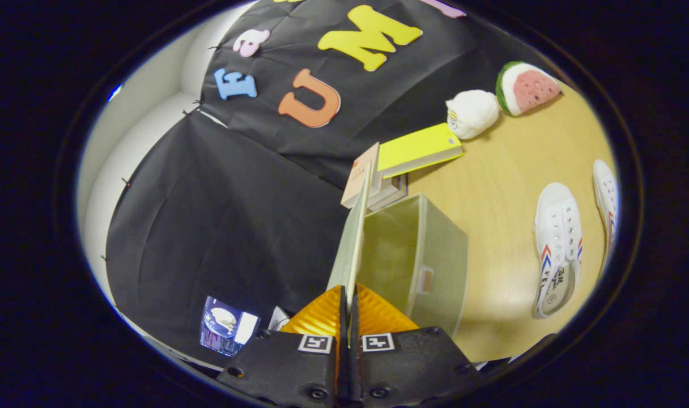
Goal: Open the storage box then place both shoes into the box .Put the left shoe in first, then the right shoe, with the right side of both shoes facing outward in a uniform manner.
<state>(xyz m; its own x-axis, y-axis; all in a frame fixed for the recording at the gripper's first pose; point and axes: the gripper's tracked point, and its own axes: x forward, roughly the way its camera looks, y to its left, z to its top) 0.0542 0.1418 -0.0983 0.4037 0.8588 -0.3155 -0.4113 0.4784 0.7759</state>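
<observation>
Between the orange fingers (322, 317) of the gripper (348, 317), the raised lid (353, 238) of the open storage box (429, 255) is clamped at its edge, while both white shoes (557, 249) are left well apart on bare tabletop (492, 187).

With its lid (353, 238) raised on edge and pinched in the tool (350, 306), the storage box (435, 255) gapes open, books (401, 164) crowding behind, bare surface (492, 192) separating it from two shoes (557, 249).
</observation>
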